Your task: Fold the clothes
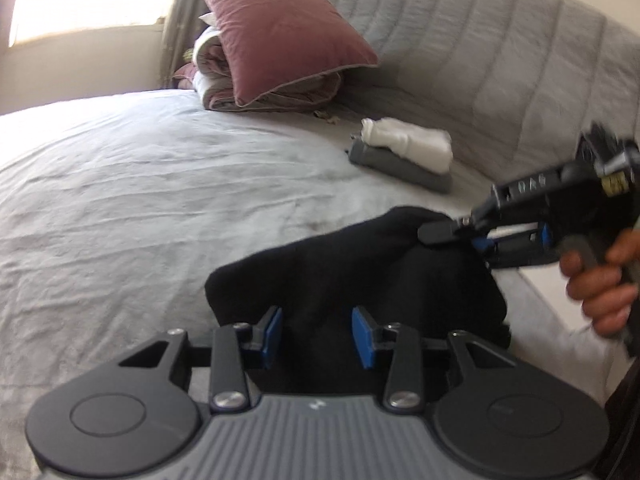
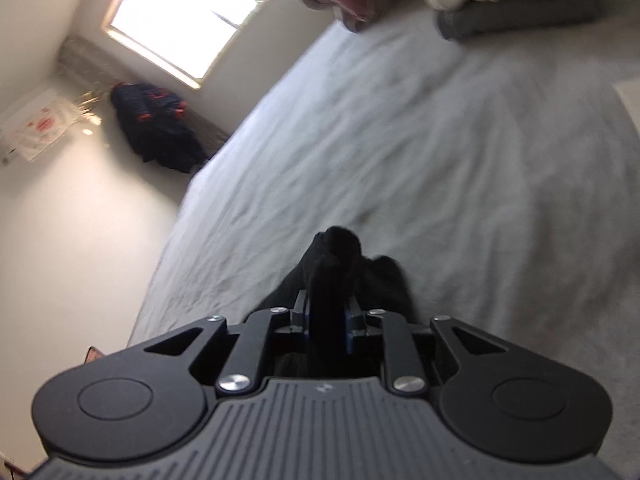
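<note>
A black garment (image 1: 340, 264) hangs bunched between my two grippers just above the light grey bed sheet (image 1: 140, 184). My left gripper (image 1: 318, 334) sits at the garment's near edge, with a thick fold of cloth filling the gap between its blue pads (image 1: 272, 332). At the right, my right gripper (image 1: 436, 234) pinches the garment's far upper corner, with a person's hand (image 1: 600, 288) on its handle. In the right wrist view the right gripper (image 2: 327, 316) is shut on a raised fold of the black garment (image 2: 336, 256).
A folded white piece (image 1: 408, 144) lies on a folded grey piece (image 1: 400, 172) by the quilted grey headboard (image 1: 500, 60). A mauve pillow (image 1: 280, 36) rests on folded bedding at the back. Dark clothing (image 2: 160, 128) hangs by the wall under the window.
</note>
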The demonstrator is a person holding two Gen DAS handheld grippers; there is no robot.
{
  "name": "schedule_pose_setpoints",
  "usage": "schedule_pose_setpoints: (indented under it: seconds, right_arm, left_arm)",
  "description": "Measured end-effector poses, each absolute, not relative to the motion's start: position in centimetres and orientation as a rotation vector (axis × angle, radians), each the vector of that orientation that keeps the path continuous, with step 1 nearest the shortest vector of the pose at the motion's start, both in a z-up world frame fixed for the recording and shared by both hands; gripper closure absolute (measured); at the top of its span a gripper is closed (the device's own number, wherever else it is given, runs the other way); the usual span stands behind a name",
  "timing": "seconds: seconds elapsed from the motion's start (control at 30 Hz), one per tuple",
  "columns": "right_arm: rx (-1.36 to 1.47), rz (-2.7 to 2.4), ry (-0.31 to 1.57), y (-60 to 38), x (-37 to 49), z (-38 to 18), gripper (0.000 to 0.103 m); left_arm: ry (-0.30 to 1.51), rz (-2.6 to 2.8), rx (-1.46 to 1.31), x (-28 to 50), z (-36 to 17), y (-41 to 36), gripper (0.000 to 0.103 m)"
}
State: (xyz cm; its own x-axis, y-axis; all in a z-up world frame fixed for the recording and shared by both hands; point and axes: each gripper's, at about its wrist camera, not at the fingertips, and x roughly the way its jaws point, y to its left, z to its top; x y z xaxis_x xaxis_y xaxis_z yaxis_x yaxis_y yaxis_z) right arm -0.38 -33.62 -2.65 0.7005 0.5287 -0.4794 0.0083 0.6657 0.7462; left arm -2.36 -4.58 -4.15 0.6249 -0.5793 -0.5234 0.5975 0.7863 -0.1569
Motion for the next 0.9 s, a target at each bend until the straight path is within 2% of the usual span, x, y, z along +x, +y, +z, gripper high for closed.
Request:
schedule_pose_setpoints:
  seconds: [0.07,0.1,0.17,0.43,0.47,0.57,0.8,0.9]
  right_arm:
    - [0.804,0.337,0.753,-34.0,-0.8,-2.6,0.077]
    - [0.805,0.342,0.749,-34.2,-1.1,-2.4,0.068]
    - [0.801,0.354,0.743,-34.5,-1.7,-2.2,0.059]
    - [0.662,0.42,0.771,-33.8,-3.5,-1.8,0.059]
    - [0.627,0.43,0.784,-33.3,-3.6,-1.8,0.061]
    - [0.519,0.452,0.829,-32.3,-3.7,-2.0,0.093]
    - [0.705,0.485,0.87,-35.8,-3.8,-2.2,0.095]
    - [0.62,0.392,0.915,-36.2,-3.6,-3.0,0.092]
  left_arm:
    - [0.581,-0.675,0.052,-2.5,-4.1,-4.6,0.063]
    - [0.58,-0.676,0.05,-2.5,-4.0,-4.6,0.063]
    - [0.578,-0.682,0.037,-2.4,-3.8,-4.3,0.062]
    - [0.57,-0.691,-0.002,-0.3,-2.4,-5.1,0.064]
    - [0.574,-0.697,-0.005,0.1,-2.4,-5.6,0.064]
    - [0.586,-0.709,0.021,1.0,-2.4,-7.5,0.064]
    - [0.614,-0.765,0.015,1.9,-2.1,-11.4,0.064]
    - [0.626,-0.778,0.055,2.1,-2.3,-13.0,0.064]
